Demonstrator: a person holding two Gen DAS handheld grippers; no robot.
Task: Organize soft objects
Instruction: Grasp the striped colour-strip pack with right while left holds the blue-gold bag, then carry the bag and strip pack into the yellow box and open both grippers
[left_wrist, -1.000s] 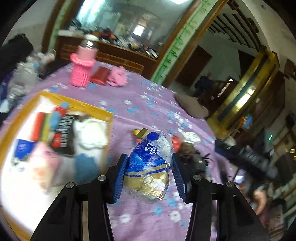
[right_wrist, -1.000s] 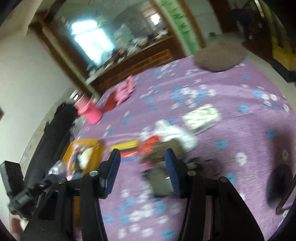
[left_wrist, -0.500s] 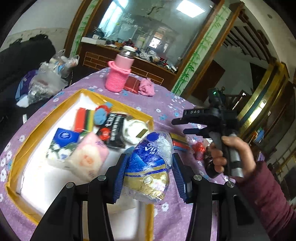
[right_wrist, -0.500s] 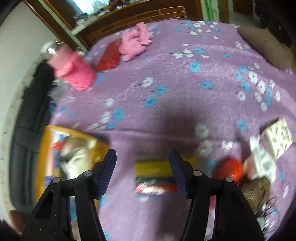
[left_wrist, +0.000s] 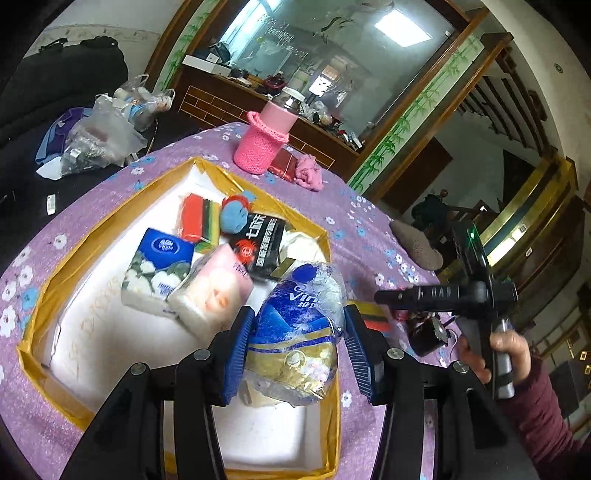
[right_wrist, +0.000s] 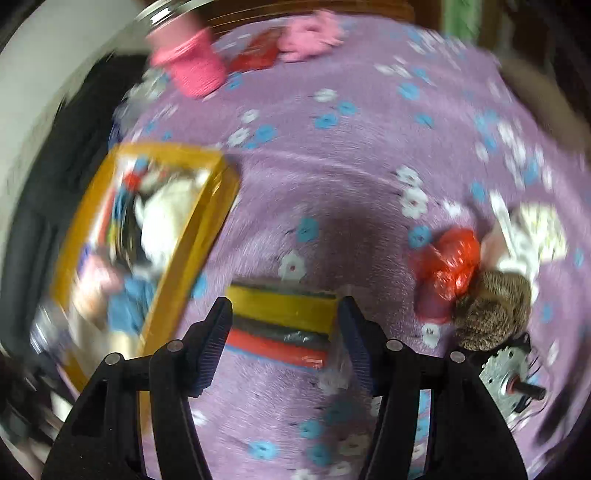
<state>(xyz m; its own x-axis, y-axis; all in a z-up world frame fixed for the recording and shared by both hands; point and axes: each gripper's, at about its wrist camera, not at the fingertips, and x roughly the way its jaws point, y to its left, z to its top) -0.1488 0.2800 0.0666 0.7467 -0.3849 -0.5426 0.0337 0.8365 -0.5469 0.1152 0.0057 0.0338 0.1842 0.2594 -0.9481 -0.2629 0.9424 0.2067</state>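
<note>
My left gripper (left_wrist: 297, 339) is shut on a blue and gold tissue roll pack (left_wrist: 299, 332) and holds it above the near right corner of the gold-rimmed box (left_wrist: 110, 218). The box holds several soft packs: a blue tissue pack (left_wrist: 159, 266), a pink tissue pack (left_wrist: 210, 291), a sponge pack (left_wrist: 195, 218) and a black pack (left_wrist: 258, 247). My right gripper (right_wrist: 284, 325) is open, its fingers either side of a yellow, grey and red sponge pack (right_wrist: 280, 325) on the purple cloth. The box also shows in the right wrist view (right_wrist: 207, 229).
A pink knitted bottle (left_wrist: 266, 140), a red case (left_wrist: 282, 164) and a pink cloth (left_wrist: 308, 175) stand at the table's far side. A red bag (right_wrist: 450, 262), a brown scourer (right_wrist: 491, 314), a white pack (right_wrist: 532, 229) and a metal motor (right_wrist: 506, 376) lie right of the sponge pack.
My left gripper carried the tissue roll leftward to above the box. My right gripper moved down and forward until its open fingers straddle the sponge pack.
</note>
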